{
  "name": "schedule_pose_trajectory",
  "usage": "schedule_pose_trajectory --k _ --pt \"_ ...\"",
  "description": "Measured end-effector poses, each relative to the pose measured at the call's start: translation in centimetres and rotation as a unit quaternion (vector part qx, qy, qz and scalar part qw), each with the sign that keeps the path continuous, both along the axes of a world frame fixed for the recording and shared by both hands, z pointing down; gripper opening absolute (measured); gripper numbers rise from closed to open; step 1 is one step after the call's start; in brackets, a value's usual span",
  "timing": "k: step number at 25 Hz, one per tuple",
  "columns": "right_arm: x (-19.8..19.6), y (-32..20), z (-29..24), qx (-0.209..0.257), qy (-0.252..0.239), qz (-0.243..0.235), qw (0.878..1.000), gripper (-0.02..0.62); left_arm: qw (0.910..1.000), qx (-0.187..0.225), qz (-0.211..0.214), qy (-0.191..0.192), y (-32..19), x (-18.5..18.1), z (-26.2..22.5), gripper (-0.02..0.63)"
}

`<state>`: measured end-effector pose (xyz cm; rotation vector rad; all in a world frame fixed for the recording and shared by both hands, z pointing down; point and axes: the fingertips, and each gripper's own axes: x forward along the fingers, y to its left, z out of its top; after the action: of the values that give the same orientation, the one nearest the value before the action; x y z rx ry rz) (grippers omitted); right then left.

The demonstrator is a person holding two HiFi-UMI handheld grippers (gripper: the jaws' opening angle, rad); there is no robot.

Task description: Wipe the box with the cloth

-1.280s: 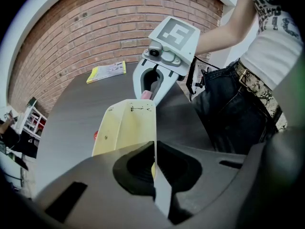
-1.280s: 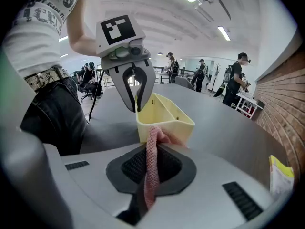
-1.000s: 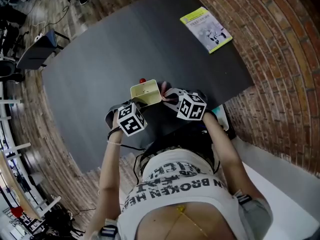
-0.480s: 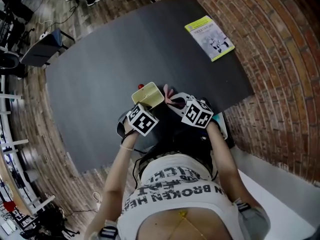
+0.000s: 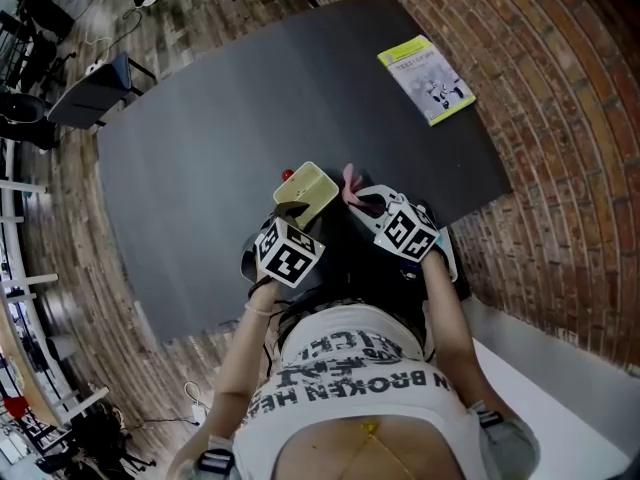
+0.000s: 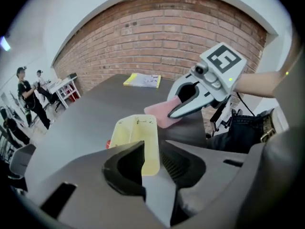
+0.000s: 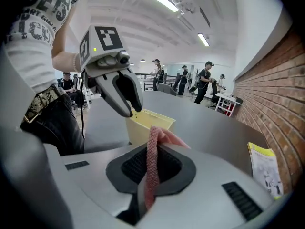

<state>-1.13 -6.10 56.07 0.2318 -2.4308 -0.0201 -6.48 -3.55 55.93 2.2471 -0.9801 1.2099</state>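
Wiping could tip the box (image 6: 136,137): the left claw (image 6: 152,150), just opened, stands slack round its wall; the right claw (image 7: 153,151) pinches the cloth (image 7: 151,180).

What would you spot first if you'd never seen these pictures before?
The bright yellow box, close to the person's side of the dark table. Right beside it, the right gripper pinches a pink cloth. A yellow-green booklet lies alone at the table's far right corner.

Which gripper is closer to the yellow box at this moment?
Left. The left gripper, its fingers just opening, has the box's near wall between them; the right gripper, shut on the pink cloth, is just beside the box.
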Motion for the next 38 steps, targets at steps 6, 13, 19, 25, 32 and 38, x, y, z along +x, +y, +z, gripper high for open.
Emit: schedule_pose_trajectory --k 6,13,19,25,32,38 --pt "0.3 -0.7 -0.3 0.005 -0.003 0.013 1.0 0.017 0.994 0.067 0.074 -0.045 -0.3 -5.8 -2.3 0.091" --pt "0.4 -1.2 0.0 0.002 0.006 0.026 1.0 0.018 0.9292 0.089 0.29 -0.211 -0.2 -8.2 1.7 0.1" --pt "0.2 -1.5 0.5 -0.006 0.012 0.038 0.999 0.017 0.8928 0.086 0.371 -0.24 -0.5 -7.2 4.1 0.098" --pt "0.4 -2.5 0.4 -0.007 0.004 0.058 0.998 0.017 0.8804 0.074 0.383 -0.269 -0.4 -6.9 5.1 0.098" --pt "0.8 -4.0 0.1 0.0 -0.011 0.071 0.997 0.017 0.9221 0.032 0.323 -0.211 1.5 -4.3 4.6 0.044" --pt "-0.3 -4.7 0.5 0.005 -0.004 0.031 0.999 0.017 0.9482 -0.004 0.274 -0.161 2.0 -2.6 4.7 0.028"
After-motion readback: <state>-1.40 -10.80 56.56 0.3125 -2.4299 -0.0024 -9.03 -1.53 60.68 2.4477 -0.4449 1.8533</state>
